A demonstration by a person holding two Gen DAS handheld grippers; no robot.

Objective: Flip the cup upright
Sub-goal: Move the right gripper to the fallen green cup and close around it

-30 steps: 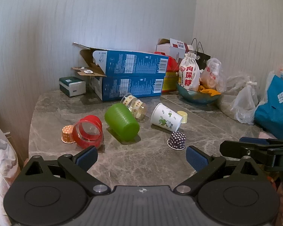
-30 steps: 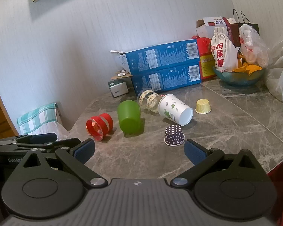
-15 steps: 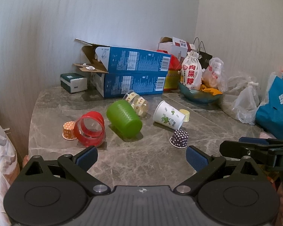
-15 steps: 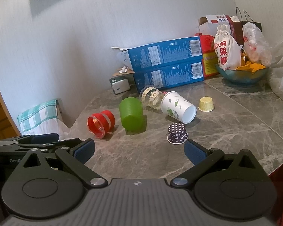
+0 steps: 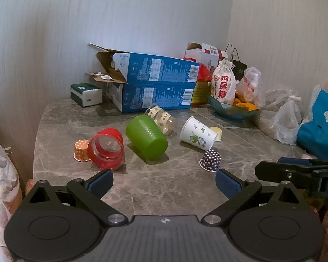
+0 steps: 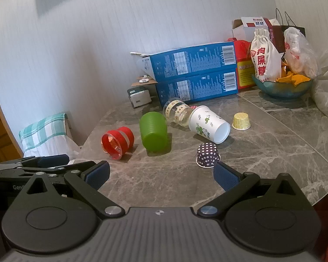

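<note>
Several cups lie tipped on the grey marble table. A green ribbed cup lies on its side in the middle. A red-banded clear cup lies to its left, a white leaf-print paper cup to its right, a clear patterned cup behind. A purple dotted cup stands upside down in front. My left gripper and right gripper are open and empty, short of the cups.
An orange dotted cup lies by the red one; a yellow cup stands upside down at right. Two blue boxes, a tissue pack, a bowl with a cloth bag and plastic bags crowd the back and right.
Both grippers have drawn back and risen slightly; the cups look a little smaller and lower in view. Nothing on the table has moved.
</note>
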